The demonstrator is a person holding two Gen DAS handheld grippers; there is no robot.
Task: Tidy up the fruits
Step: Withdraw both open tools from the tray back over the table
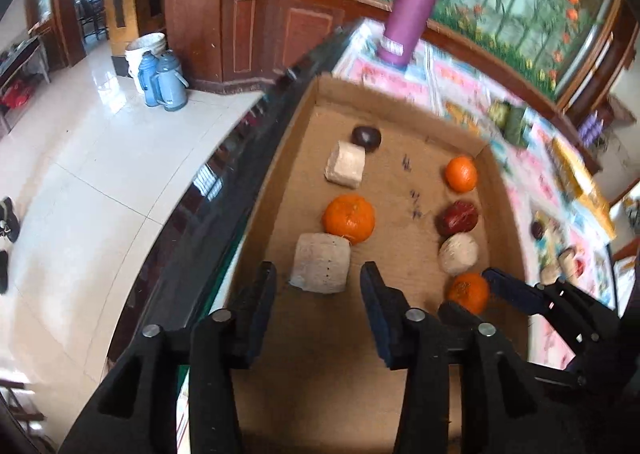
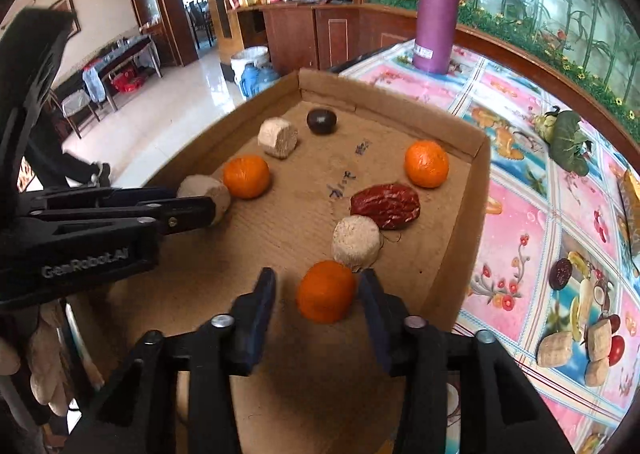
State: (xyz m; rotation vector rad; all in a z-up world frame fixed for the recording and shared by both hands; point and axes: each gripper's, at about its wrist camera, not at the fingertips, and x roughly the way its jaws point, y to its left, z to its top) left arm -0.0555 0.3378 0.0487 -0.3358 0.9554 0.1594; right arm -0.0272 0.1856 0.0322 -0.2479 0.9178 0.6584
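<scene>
A shallow cardboard tray holds two rows of items. Left row: a beige block, an orange, another beige block, a dark round fruit. Right row: an orange, a beige block, a red date, an orange. My left gripper is open around the near beige block. My right gripper is open around the near orange.
A purple flask stands beyond the tray on a floral tablecloth. A leafy green item lies right of the tray. Several beige blocks and a dark fruit lie at right. The table edge and floor drop off at left.
</scene>
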